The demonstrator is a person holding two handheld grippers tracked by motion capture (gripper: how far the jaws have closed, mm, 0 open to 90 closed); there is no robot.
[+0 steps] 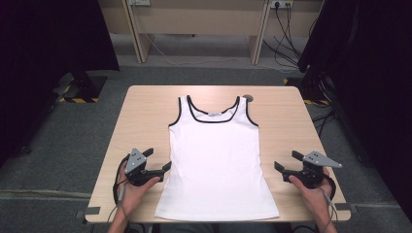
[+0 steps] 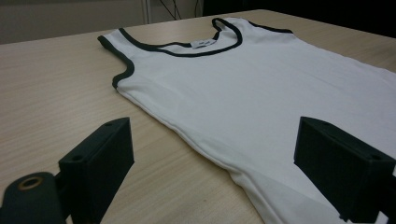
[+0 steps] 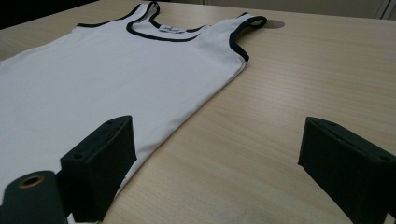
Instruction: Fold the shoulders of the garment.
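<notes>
A white tank top with black trim at the neck and armholes lies flat on the light wooden bench in front of me. Its long axis runs straight away from me: the hem lies at the near edge, and the straps and neckline point to the far side. A small label sits inside the back of the neck; its print is too small to read in any view.

My left hand-held gripper rests just beside the top's left edge, near the hem, jaws wide apart with nothing between them. In the left gripper view that side seam runs between the two black jaws.

My right hand-held gripper sits near the right edge, also with its jaws spread and holding nothing.
</notes>
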